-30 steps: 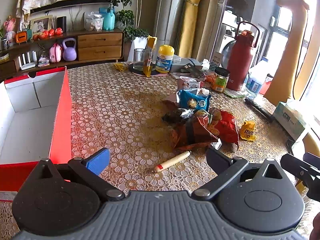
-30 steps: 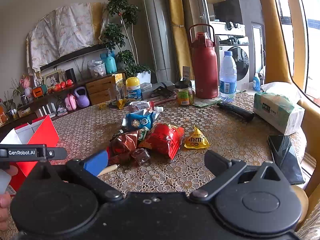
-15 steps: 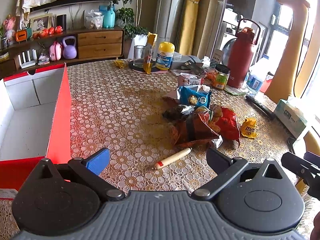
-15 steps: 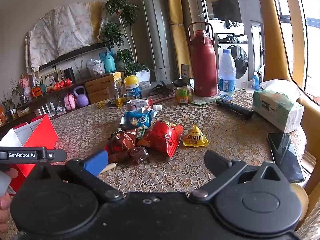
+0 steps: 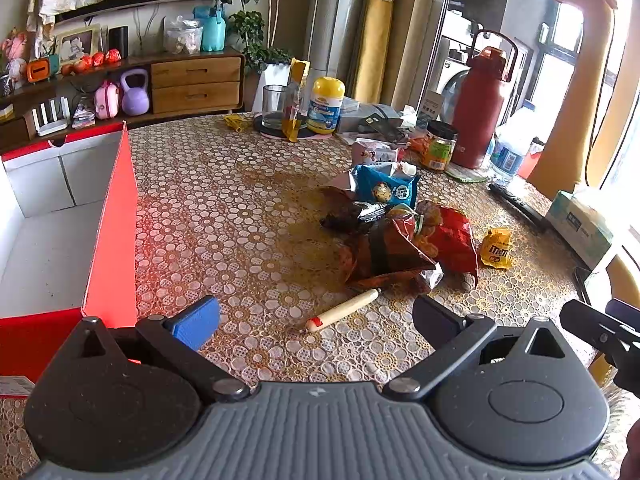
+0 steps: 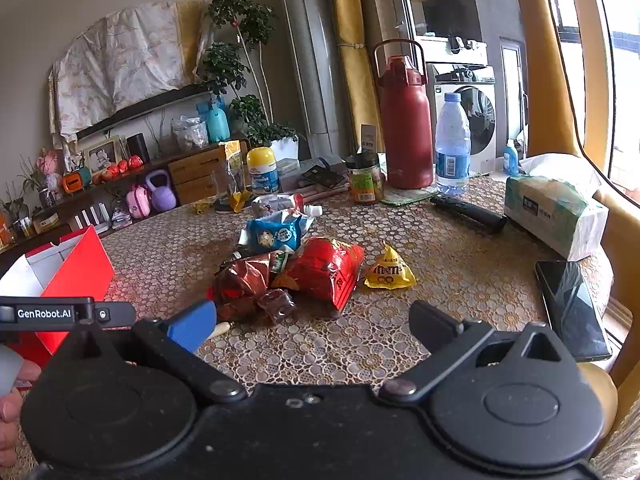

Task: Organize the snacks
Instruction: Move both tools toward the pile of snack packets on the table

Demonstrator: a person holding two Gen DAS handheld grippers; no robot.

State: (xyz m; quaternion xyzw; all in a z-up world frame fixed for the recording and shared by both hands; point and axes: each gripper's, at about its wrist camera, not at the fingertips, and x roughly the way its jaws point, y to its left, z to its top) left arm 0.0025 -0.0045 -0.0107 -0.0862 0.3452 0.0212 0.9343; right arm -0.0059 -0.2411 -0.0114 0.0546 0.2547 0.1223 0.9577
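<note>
A pile of snack packets lies mid-table: a brown bag, a red bag, a blue packet, a yellow M&M's pouch and a sausage stick. A red box with a white inside stands open at the left. My left gripper is open and empty, just short of the sausage stick. My right gripper is open and empty, in front of the brown bag, red bag and M&M's pouch.
At the table's back stand a red flask, a water bottle, a jar, a yellow-capped bottle and a glass. A tissue box, a phone and a black remote lie at the right.
Both grippers have drifted slightly nearer the snack pile. Both stay open and nothing on the table has moved.
</note>
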